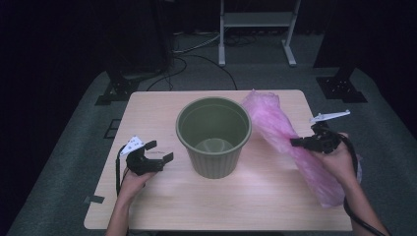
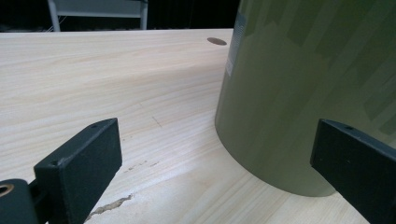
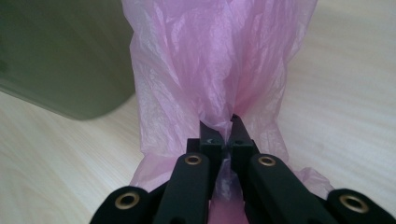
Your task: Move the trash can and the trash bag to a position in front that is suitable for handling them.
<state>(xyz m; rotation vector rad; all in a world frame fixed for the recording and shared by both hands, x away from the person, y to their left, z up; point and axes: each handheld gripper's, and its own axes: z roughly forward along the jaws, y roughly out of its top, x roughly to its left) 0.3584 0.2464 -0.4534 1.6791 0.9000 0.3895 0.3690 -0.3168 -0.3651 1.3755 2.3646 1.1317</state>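
An empty olive-green plastic bin (image 1: pixel 214 136) stands upright in the middle of the light wooden table (image 1: pixel 162 201). To its right lies a long crumpled pink plastic bag (image 1: pixel 285 142), running from beside the bin's rim toward the table's front right corner. My right gripper (image 1: pixel 296 142) is shut on a fold of the pink bag (image 3: pixel 210 70) near its middle. My left gripper (image 1: pixel 159 151) stands open just left of the bin, nothing between its jaws. In the left gripper view the bin's wall (image 2: pixel 303 84) rises close ahead on the right.
A white metal stand (image 1: pixel 256 29) and black cables are on the grey floor beyond the table. Black stand feet (image 1: pixel 115 88) flank the table's far corners. A piece of dark tape (image 1: pixel 94 199) marks the table's front left edge.
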